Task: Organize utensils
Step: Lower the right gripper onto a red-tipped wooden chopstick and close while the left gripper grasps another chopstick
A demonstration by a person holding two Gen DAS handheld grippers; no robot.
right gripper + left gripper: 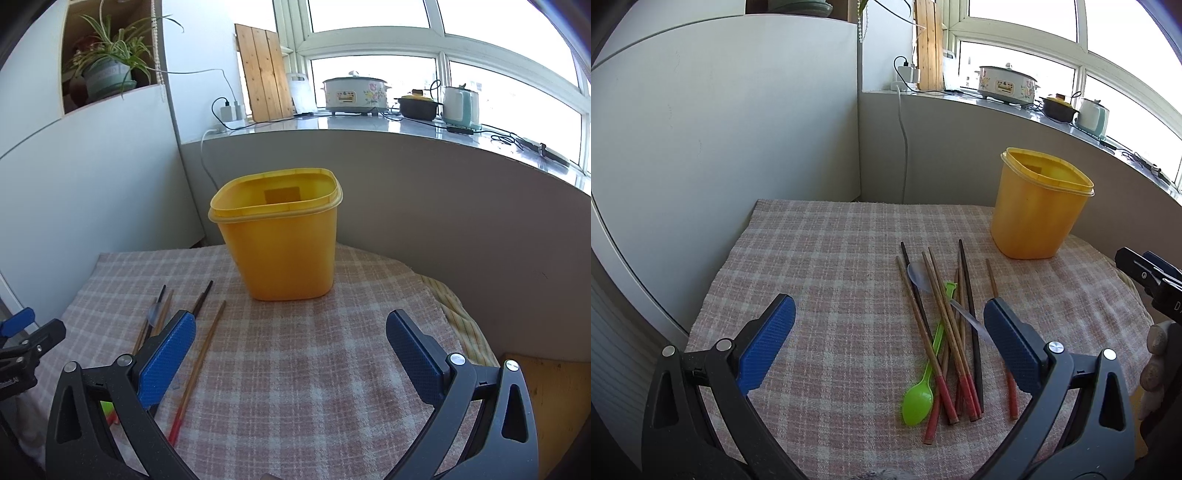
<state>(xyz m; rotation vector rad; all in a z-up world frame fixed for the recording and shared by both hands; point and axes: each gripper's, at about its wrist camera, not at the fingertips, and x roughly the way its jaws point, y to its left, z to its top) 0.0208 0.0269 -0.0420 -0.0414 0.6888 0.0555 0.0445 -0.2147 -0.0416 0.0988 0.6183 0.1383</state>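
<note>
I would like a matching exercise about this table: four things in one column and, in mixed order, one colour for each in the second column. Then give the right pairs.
Things:
1. tub
2. plastic spoon
3. cloth
4. ends of the chopsticks

Colours:
A. red
B. pink and white checks
C. yellow
D. bright green

Pairs: 1-C, 2-D, 3-B, 4-A

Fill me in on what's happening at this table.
A person is holding two blue-padded grippers over a pink plaid cloth, about to tidy utensils. Both the left gripper and the right gripper are open and empty. A loose pile of red-tipped wooden chopsticks, a green plastic spoon and a clear plastic spoon lies on the cloth. The yellow plastic container stands upright; nothing shows inside it.
</note>
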